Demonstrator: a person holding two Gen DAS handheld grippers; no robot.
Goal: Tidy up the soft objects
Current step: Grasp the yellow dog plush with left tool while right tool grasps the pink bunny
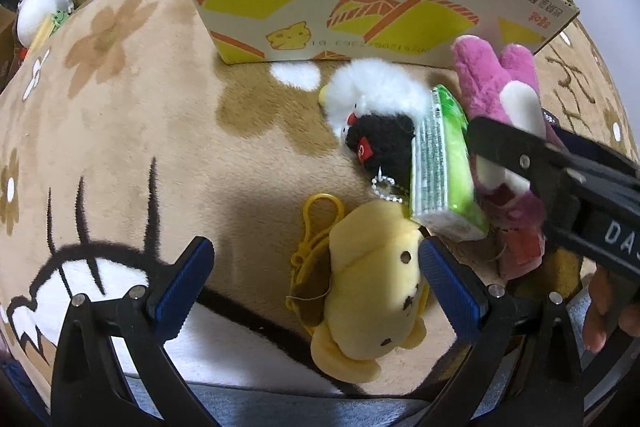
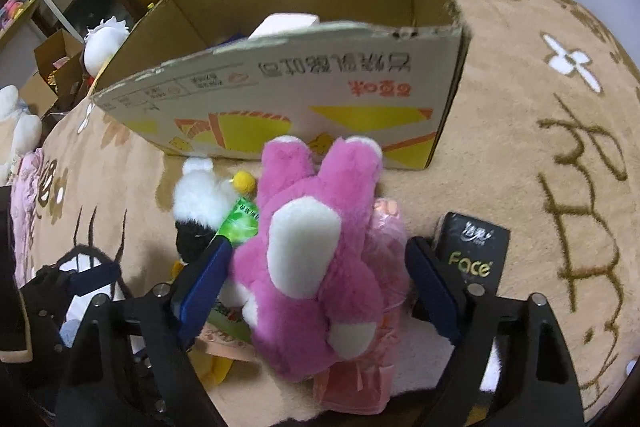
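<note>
Right wrist view: the right gripper [image 2: 316, 283] points steeply down over the pink plush toy with white patches [image 2: 316, 259], its blue-padded jaws spread to either side of the toy's body. The left pad lies against or just beside the fur; the right pad stands apart from it, so nothing is pinched. The toy lies just in front of the open cardboard box with yellow and orange print [image 2: 280, 95], on a tan carpet with flower and line patterns [image 2: 540, 155]. A white-and-black fluffy plush [image 2: 200, 203] and a green plastic tissue packet [image 2: 240, 223] lie in front of the box too, on the pink toy's left; a black tissue pack marked "Face" [image 2: 472, 251] lies on its right, farther from the box. Crinkled pink wrapping [image 2: 384, 267] sits under the pink toy. Inside the box, a white object shows above the near wall.

Left wrist view: the left gripper [image 1: 316, 275] also stands open and empty, with the yellow dog-shaped plush on a yellow clip [image 1: 372, 283] between its jaws, farther from the box than the fluffy plush.

The step in hand appears to be grasping the pink toy for transfer into the box. For a sound grasp, centre the jaws on the thick torso, not an ear, and keep the left pad clear of the green packet. Squeeze deeply, since fur compresses. Lift straight up so the wrapping beneath stays behind.
</note>
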